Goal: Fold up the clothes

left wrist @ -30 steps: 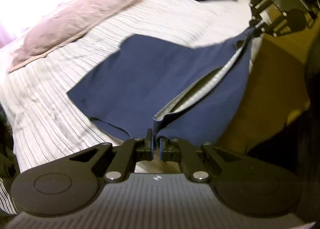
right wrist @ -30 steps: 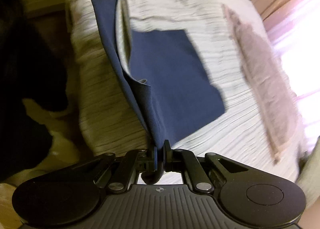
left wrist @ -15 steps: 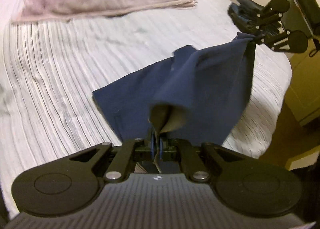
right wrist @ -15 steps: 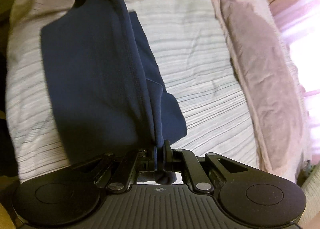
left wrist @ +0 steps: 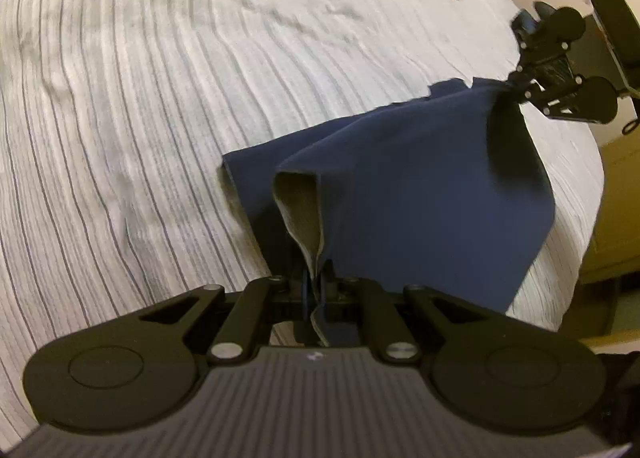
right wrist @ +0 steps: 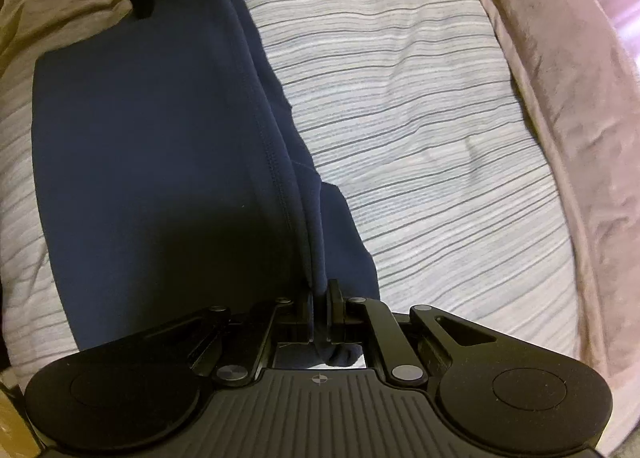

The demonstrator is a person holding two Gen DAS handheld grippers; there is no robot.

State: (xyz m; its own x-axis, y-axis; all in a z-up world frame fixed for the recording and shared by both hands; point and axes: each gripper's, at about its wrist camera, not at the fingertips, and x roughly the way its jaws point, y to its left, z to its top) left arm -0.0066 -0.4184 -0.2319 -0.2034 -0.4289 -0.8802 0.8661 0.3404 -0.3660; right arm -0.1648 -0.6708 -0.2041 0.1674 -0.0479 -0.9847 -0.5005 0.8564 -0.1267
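A navy blue garment (left wrist: 420, 194) with a grey inner side hangs folded between my two grippers over the striped bed (left wrist: 140, 138). My left gripper (left wrist: 316, 278) is shut on one edge of it, the grey lining showing just above the jaws. My right gripper (right wrist: 319, 298) is shut on the opposite edge beside a stitched hem. The garment (right wrist: 152, 162) drapes down onto the bed, a lower layer spread beneath the upper. Each view shows the other gripper: the right gripper (left wrist: 516, 84) at the far corner, the left gripper (right wrist: 142, 8) at the top left.
A pinkish pillow or blanket (right wrist: 568, 98) lies along the far side of the bed (right wrist: 420, 118). A yellowish wooden cabinet (left wrist: 616, 194) stands beside the bed's right edge. The floor shows at the lower right of the left wrist view.
Both grippers have carried the held garment from the bed's edge in over the bed and lower, doubling it over itself. The dark folded pile at the back has left the views.
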